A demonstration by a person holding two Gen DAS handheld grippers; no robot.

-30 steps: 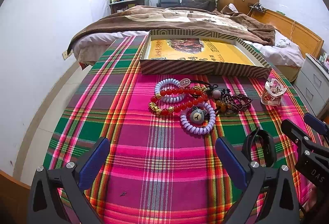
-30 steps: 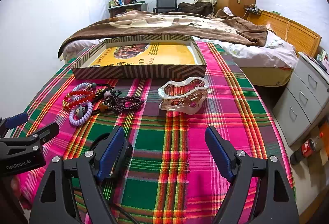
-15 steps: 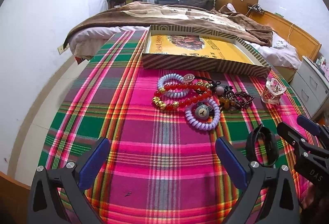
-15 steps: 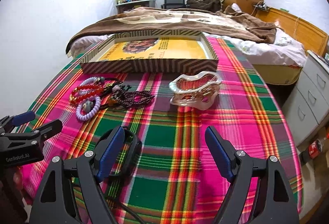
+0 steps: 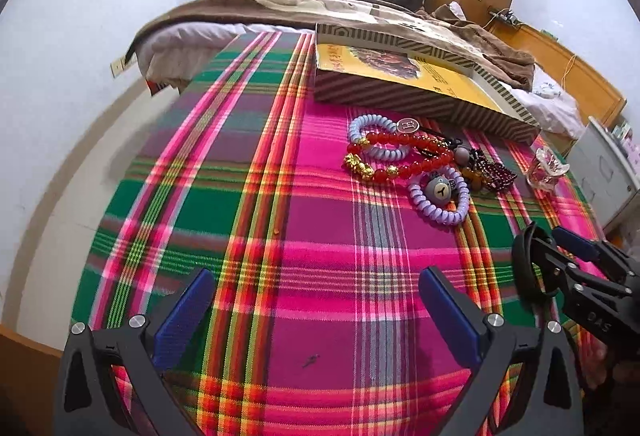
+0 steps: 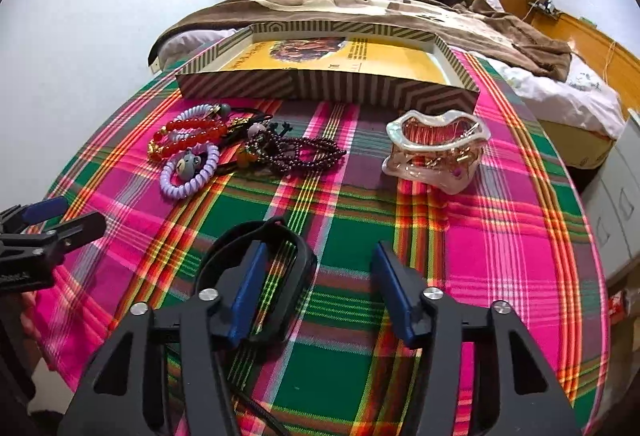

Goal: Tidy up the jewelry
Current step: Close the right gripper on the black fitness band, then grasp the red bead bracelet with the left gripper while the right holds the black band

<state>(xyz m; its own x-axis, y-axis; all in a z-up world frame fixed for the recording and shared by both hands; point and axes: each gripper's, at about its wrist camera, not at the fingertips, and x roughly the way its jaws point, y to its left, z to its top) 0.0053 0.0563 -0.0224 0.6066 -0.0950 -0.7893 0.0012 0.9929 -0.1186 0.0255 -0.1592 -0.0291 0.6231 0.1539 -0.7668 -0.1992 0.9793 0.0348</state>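
A black band point(image 6: 298, 276) lies on the plaid cloth point(image 6: 360, 228). My right gripper point(image 6: 318, 268) is over it and its jaws are closing: the left pad sits inside the loop, the right pad stands clear of it, and the band's right side is between them, unpressed. Further back lies a pile of jewelry: a red bead bracelet point(image 6: 192, 132), a lilac coil tie with a bear charm point(image 6: 188, 172) and dark beads point(image 6: 304, 156). My left gripper point(image 5: 316, 320) hangs open over bare cloth, short of the pile point(image 5: 400, 156); the band point(image 5: 522, 268) is to its right.
A striped shallow box point(image 6: 328, 86) with a yellow inside stands at the table's far edge. A wavy glass dish point(image 6: 436, 152) sits right of the pile. A bed lies beyond the table and white drawers point(image 6: 616, 196) stand at the right.
The right jaws have narrowed and dropped onto the black band, with the left pad now inside its loop. Both grippers have sunk and tipped toward the cloth. The left view has swung left.
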